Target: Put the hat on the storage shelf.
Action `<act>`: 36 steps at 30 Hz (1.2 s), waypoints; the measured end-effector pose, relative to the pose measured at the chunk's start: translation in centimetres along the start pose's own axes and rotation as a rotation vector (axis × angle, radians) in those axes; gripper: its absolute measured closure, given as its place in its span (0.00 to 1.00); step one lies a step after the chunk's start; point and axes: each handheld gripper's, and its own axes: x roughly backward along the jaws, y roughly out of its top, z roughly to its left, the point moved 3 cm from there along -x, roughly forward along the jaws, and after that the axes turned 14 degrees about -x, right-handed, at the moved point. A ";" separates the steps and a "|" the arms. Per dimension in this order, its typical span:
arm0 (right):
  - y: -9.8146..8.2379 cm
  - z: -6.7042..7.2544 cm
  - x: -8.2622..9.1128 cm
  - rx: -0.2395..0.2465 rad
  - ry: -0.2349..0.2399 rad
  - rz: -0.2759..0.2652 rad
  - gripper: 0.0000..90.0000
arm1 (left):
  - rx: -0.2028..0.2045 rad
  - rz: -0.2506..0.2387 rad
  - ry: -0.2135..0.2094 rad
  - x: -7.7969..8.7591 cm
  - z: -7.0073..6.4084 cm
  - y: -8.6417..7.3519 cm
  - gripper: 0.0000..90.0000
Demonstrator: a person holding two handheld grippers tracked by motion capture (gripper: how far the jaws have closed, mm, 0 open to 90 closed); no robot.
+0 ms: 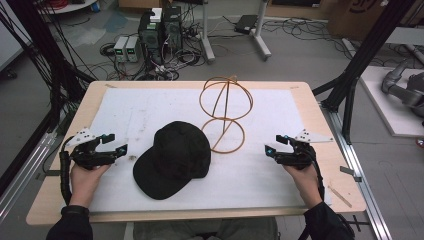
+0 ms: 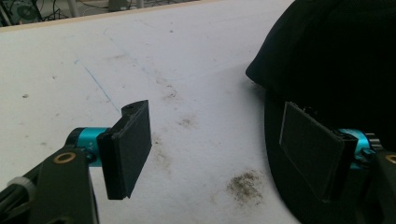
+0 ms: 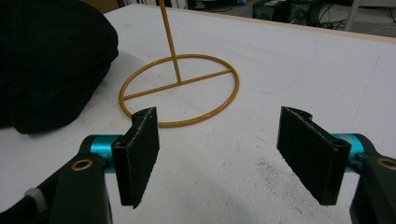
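High view: a black baseball cap (image 1: 172, 159) lies mid-table between two empty, spread grippers, just in front of a gold wire hat stand (image 1: 224, 112).

The left gripper (image 1: 116, 145) and right gripper (image 1: 273, 144) both hold their jaws wide apart with nothing between the pads, each well short of the cap on the white mat (image 1: 130, 107). The cap looks light and soft; its crown would likely crumple under a pinch, so the stiffer brim, which points toward the person's left, or the crown's lower rim seem the surer holds. The stand looks thin, light and easily tipped, its base ring touching or nearly touching the crown's far side. Open mat lies on either side; the table's front edge is near.
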 end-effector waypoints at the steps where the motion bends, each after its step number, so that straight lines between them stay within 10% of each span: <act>1: 0.0 0.0 0.0 0.002 -0.002 -0.001 0.33 | -0.001 0.000 -0.001 0.0 0.0 0.0 0.28; 19: 0.4 0.9 0.2 0.012 0.044 -0.020 0.33 | 0.002 0.002 0.004 0.1 0.0 0.0 0.28; 36: 1.2 8.8 -3.6 0.148 0.262 0.050 0.33 | -0.005 0.007 0.010 -0.1 0.0 0.0 0.28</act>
